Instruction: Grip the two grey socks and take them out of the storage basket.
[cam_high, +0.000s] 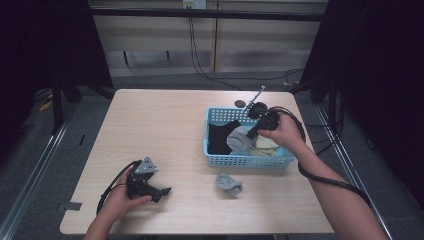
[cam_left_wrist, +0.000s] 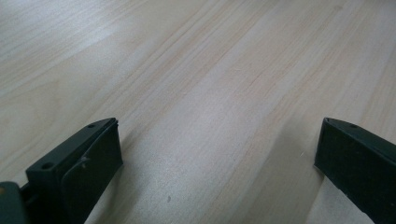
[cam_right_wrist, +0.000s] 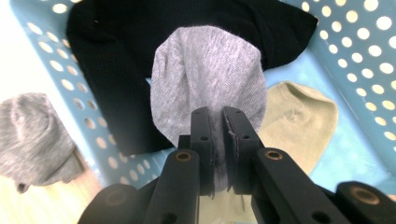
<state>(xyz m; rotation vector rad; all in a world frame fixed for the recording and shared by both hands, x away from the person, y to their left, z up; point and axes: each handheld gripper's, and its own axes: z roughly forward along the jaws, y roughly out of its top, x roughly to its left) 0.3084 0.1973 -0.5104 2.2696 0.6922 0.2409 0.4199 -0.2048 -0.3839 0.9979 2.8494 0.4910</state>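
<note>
Grey sock (cam_right_wrist: 208, 79): soft, light, limp knit, hanging from the right tool (cam_right_wrist: 217, 121), whose jaws are pinching its edge above the blue perforated basket (cam_right_wrist: 359, 42). A bunched fold is looking like the surest hold. Beneath it are lying a black garment (cam_right_wrist: 112, 56) and a beige sock (cam_right_wrist: 299, 121). Second grey sock (cam_high: 228, 183) is lying on the desk (cam_high: 165, 130), outside the basket. Left tool (cam_left_wrist: 212, 154) is resting released on the desk.

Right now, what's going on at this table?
A person is handling socks. The right gripper is shut on a grey sock over the blue basket, which also holds a black sock and a beige sock. Another grey sock lies on the table. The left gripper rests open, holding nothing.
</note>
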